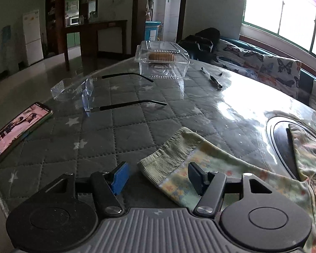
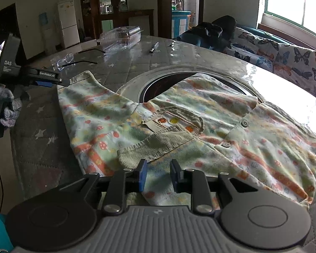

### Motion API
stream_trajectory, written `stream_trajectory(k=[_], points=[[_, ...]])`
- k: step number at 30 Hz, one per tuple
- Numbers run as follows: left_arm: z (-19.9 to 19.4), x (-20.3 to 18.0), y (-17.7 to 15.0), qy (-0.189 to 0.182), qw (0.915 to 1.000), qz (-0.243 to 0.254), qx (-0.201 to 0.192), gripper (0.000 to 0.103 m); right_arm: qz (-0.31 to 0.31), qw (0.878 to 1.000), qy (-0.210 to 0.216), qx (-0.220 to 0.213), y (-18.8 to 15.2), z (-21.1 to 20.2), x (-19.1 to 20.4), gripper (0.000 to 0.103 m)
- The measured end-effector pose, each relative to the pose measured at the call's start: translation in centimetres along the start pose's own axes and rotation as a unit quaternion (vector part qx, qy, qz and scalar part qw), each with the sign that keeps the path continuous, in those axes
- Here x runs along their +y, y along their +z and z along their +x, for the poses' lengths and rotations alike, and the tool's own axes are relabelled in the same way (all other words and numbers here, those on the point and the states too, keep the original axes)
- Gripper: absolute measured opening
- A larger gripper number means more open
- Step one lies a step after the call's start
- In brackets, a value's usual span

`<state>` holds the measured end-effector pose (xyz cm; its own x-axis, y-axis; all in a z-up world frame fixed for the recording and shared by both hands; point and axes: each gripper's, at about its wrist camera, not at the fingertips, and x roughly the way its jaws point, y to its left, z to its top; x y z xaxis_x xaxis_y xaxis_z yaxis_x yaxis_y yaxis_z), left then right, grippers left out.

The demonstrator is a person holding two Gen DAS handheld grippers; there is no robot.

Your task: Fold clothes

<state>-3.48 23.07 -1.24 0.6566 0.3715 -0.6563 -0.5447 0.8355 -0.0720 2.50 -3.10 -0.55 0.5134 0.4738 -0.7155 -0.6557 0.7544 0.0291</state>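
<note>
Left wrist view: the left gripper (image 1: 158, 179) has its jaws spread wide, with nothing pinched. One pad hangs over the bare quilted worktop (image 1: 115, 126). The other pad hangs over the sleeve (image 1: 179, 164) of the little shirt (image 2: 200, 126). The ribbed cuff (image 1: 168, 154) lies right between the jaws, just ahead of them. The sleeve runs away to the right, toward the body of the shirt. So the long way of the sleeve goes across the jaws, not along them.

Right wrist view: the shirt lies flat on the worktop, partly over a round dark hole (image 2: 158, 86). The left gripper shows at the far left, by the outer sleeve end. The right gripper (image 2: 158, 177) has its jaws only a little apart, pinching nothing. It hangs over the near hem, with the other sleeve's cuff (image 2: 149, 149) just ahead, folded onto the shirt.

The left gripper is nearer the spread-out sleeve, so I think it should grab that cuff and fold it rightward.
</note>
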Motion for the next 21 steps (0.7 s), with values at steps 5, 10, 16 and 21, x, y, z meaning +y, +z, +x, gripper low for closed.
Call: stream_trajectory(k=[5, 10, 16, 21], points=[[0.5, 0.2, -0.2, -0.001, 0.9998, -0.018, 0.007, 0.053, 0.009, 1.000, -0.001, -0.005, -0.2, -0.4, -0.2, 0.025], [0.4, 0.4, -0.3, 0.002, 0.9994, -0.035, 0.005, 0.043, 0.015, 1.000, -0.003, -0.009, -0.3, -0.6, -0.4, 0.026], [0.3, 0.5, 0.1, -0.012, 0.9986, -0.051, 0.000, 0.012, 0.025, 1.000, -0.007, -0.015, -0.5, -1.0, -0.7, 0.026], [-1.8, -1.5, 1.1, -0.064, 0.9970, -0.038, -0.020, 0.010, 0.038, 0.999, -0.013, -0.022, -0.8, -1.7, -1.3, 0.026]])
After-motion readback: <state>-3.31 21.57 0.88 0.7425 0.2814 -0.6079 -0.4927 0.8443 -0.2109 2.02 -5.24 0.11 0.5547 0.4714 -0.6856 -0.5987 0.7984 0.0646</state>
